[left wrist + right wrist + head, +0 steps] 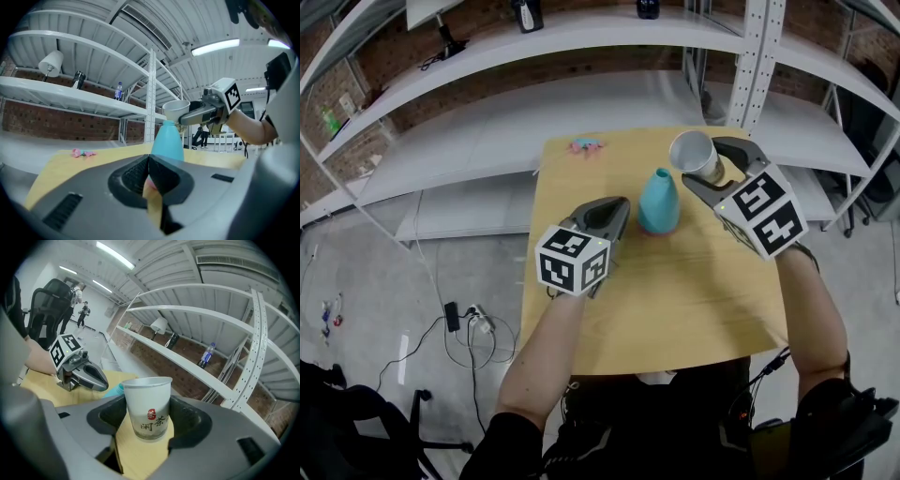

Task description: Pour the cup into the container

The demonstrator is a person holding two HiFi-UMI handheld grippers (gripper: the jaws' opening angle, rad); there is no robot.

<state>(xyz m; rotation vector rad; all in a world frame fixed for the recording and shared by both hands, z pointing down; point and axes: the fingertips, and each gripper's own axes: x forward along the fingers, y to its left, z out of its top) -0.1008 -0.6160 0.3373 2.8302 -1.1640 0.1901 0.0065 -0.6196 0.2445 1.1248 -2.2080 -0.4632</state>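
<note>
A teal vase-shaped container (659,202) stands on the wooden table (675,300). My right gripper (710,172) is shut on a white paper cup (694,153) with red and black print, held just right of and above the container's neck, its mouth tipped toward the left. In the left gripper view the cup (175,110) hangs close over the container (167,140). In the right gripper view the cup (147,406) sits between the jaws. My left gripper (616,212) rests shut and empty just left of the container, its tip (149,161) aimed at it.
A small pink and blue object (586,145) lies at the table's far left corner. White metal shelving (609,103) curves behind the table, with an upright post (757,56) at the right. Cables and a power strip (478,323) lie on the floor at left.
</note>
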